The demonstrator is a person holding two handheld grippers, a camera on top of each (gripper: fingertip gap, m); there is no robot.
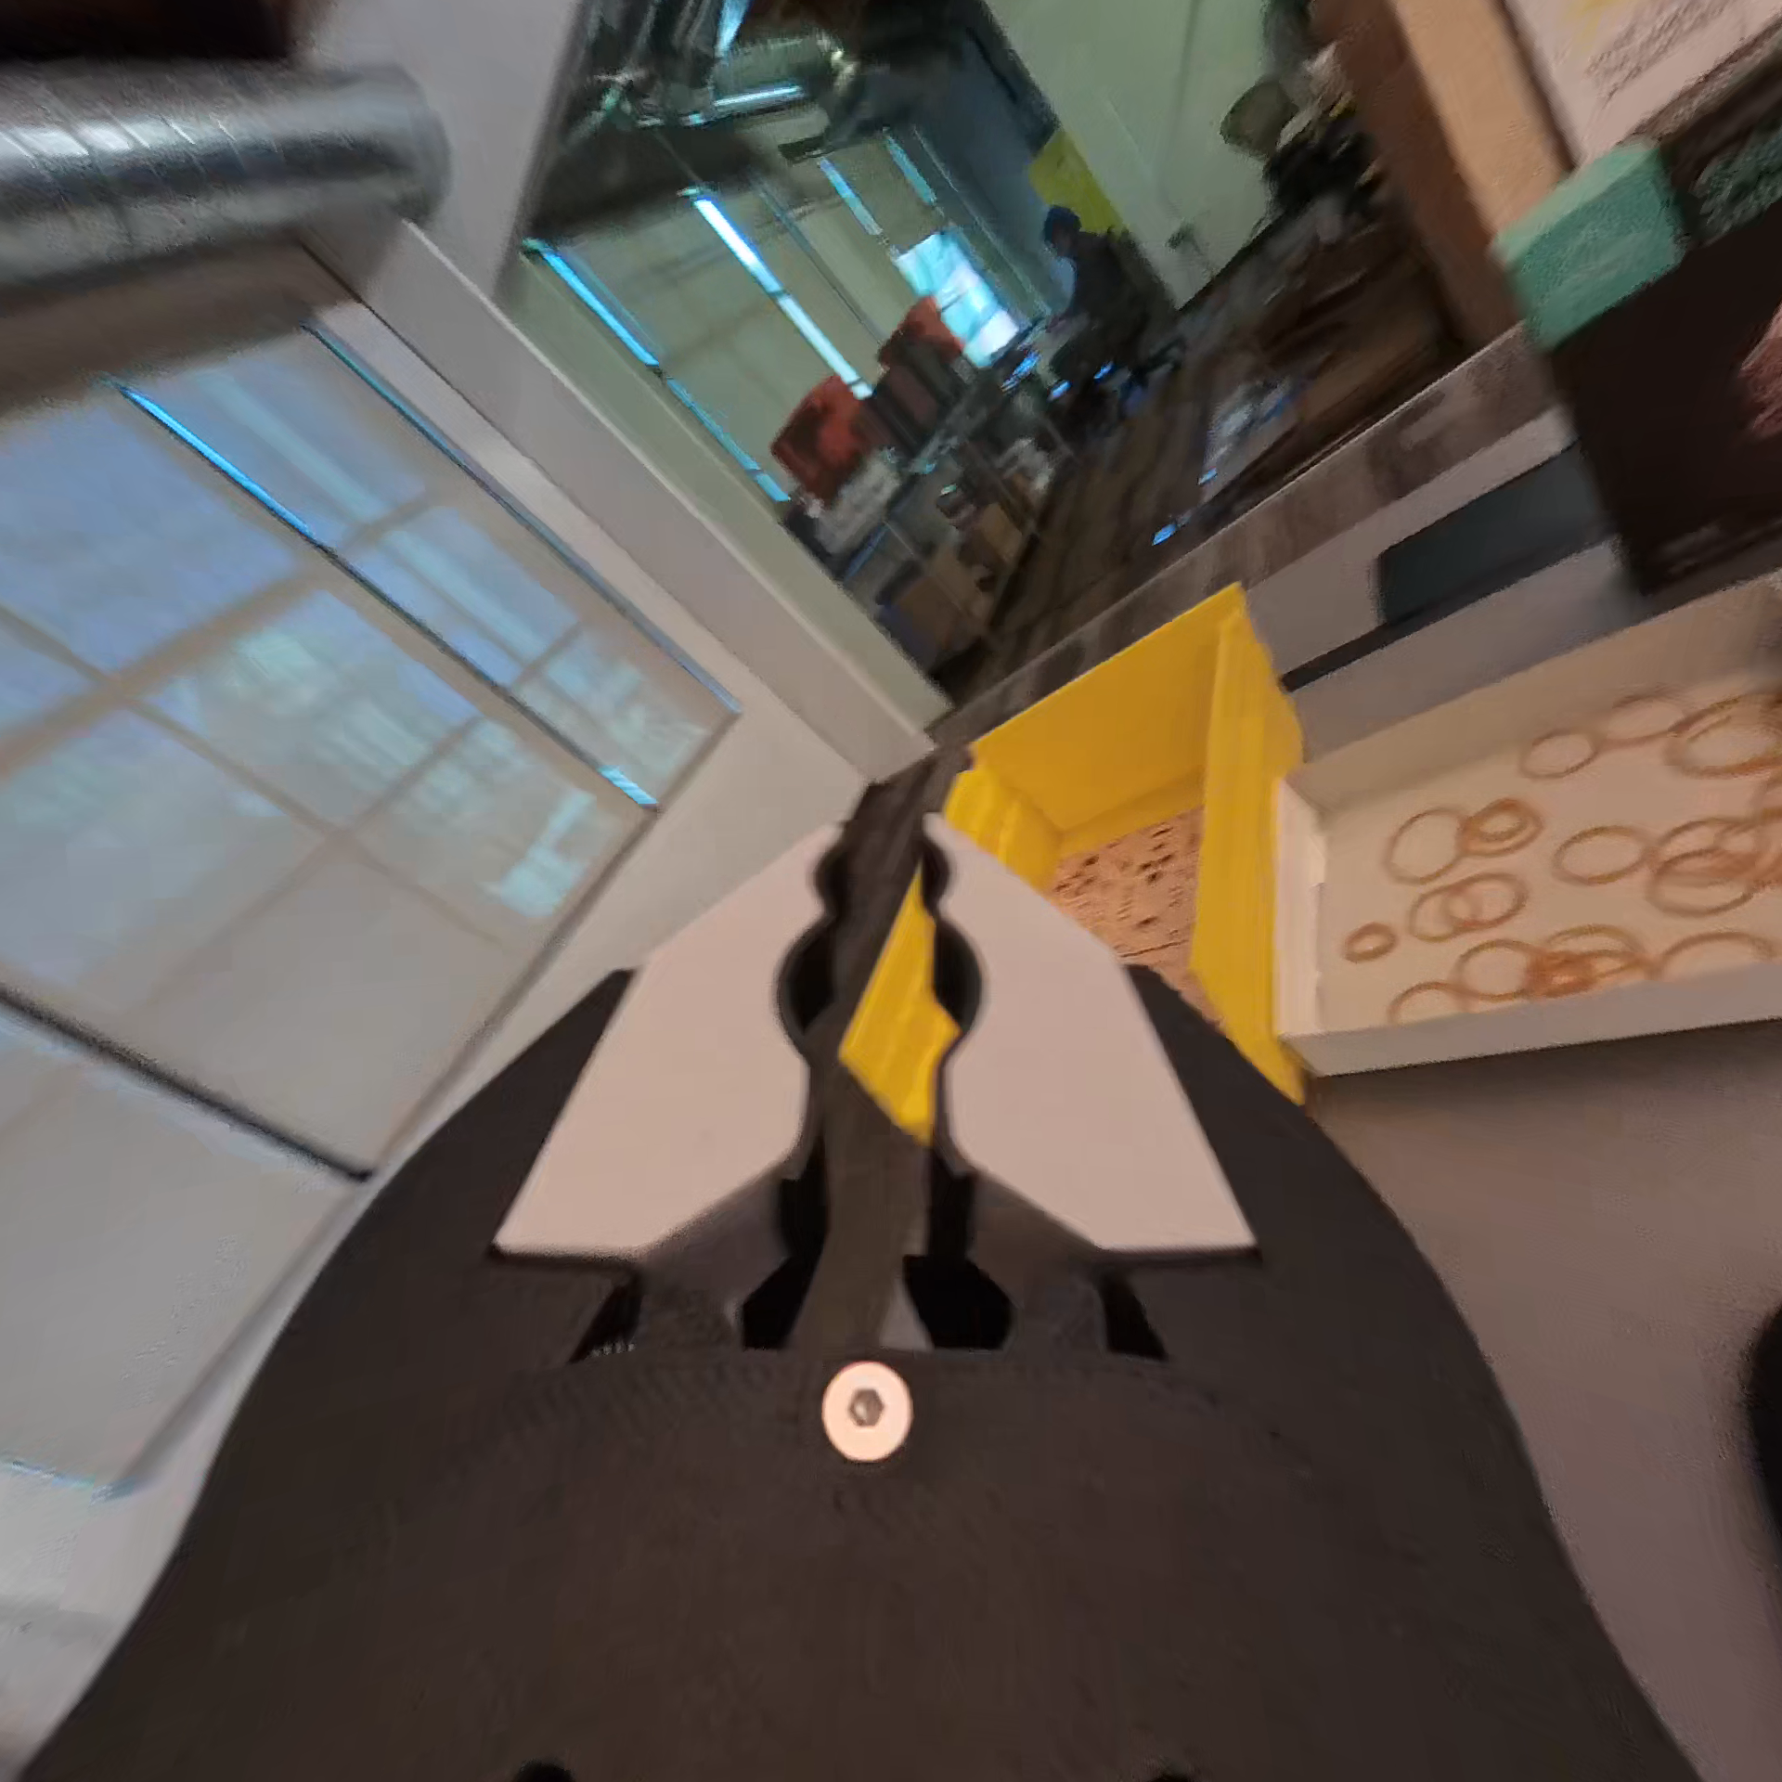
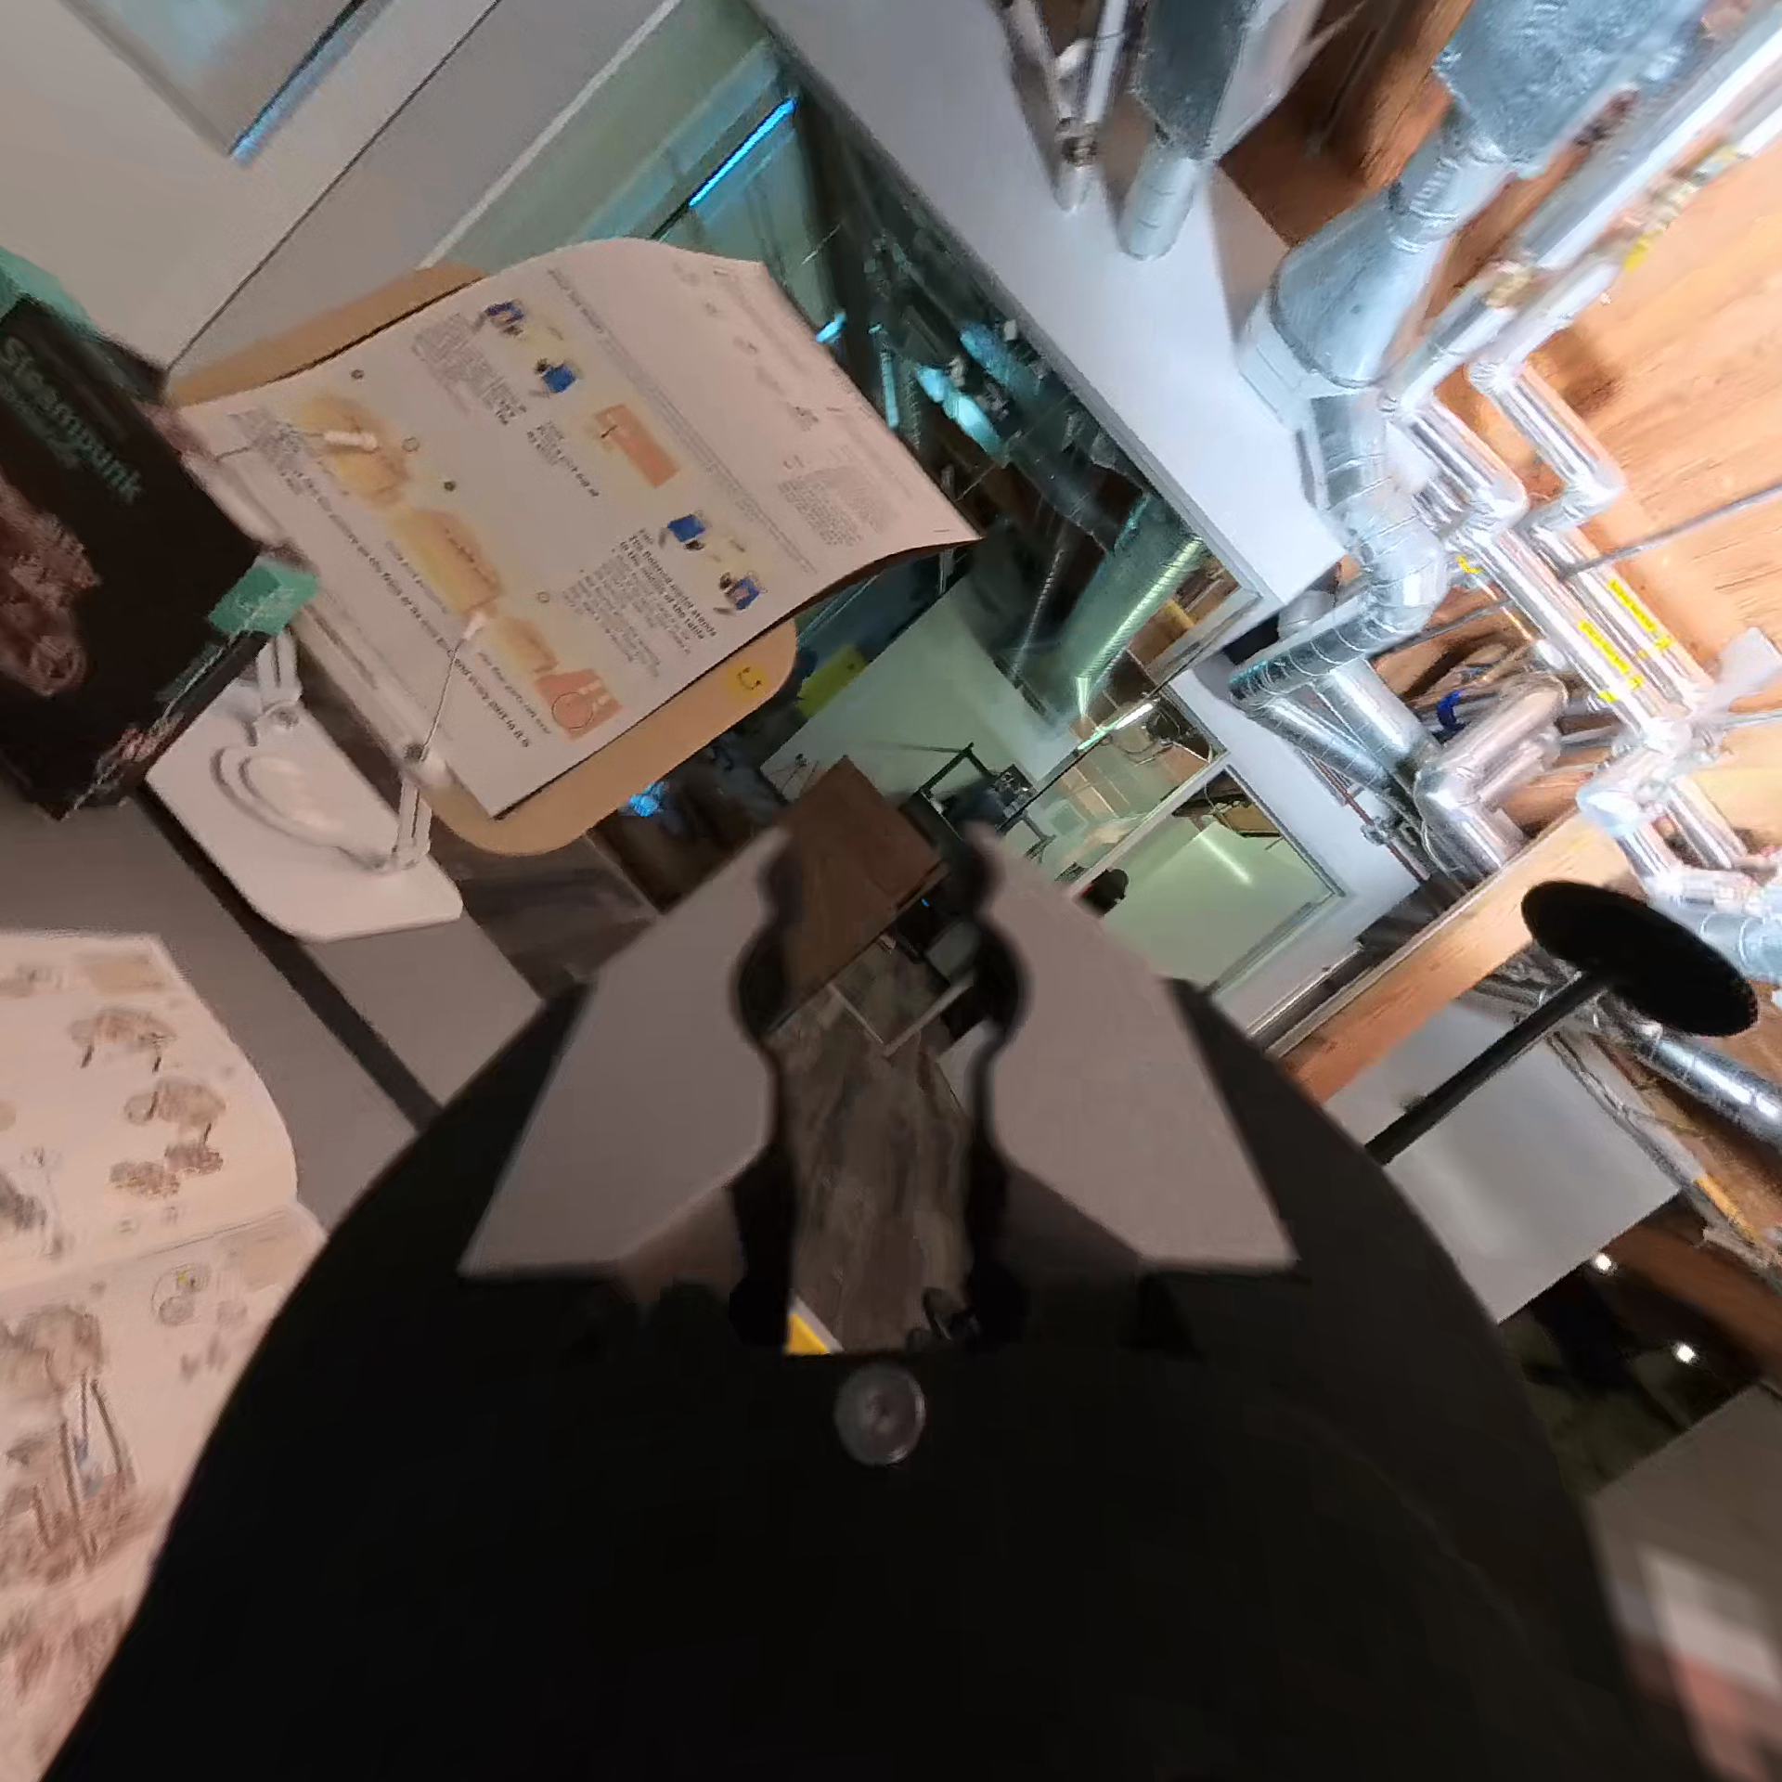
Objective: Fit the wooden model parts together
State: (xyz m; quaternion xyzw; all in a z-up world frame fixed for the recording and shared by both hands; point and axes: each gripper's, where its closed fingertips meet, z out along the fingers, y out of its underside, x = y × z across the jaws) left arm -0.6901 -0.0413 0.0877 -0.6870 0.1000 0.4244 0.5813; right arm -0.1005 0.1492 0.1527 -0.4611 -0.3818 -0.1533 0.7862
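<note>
In the left wrist view, the left claw (image 1: pixel 882 849) is seen tilted up over the edge of the bench (image 1: pixel 1543 1254), its grey fingers (image 1: pixel 704 1090) drawn close with only a thin gap at the tips and nothing gripped between them. Just beyond the fingertips a yellow bin (image 1: pixel 1244 829) is seen on the bench, with pale speckled wooden material (image 1: pixel 1128 897) lying inside it. Beside the bin, on its right, a white tray (image 1: pixel 1543 1003) is seen, filled with a loose scatter of thin wooden rings (image 1: pixel 1601 858). A dark box (image 1: pixel 1678 405) with green corners stands farther back.

In the right wrist view, the right claw (image 2: pixel 877 849) is seen raised and pointed into the room, its grey fingers (image 2: pixel 627 1109) held apart with an empty gap between them. At left, an instruction sheet (image 2: pixel 598 501) is propped on a brown board, the same dark box (image 2: pixel 87 559) stands beside it, and a printed diagram sheet (image 2: pixel 106 1157) lies on the bench (image 2: pixel 405 1012). No wooden parts can be made out in this blurred view.
</note>
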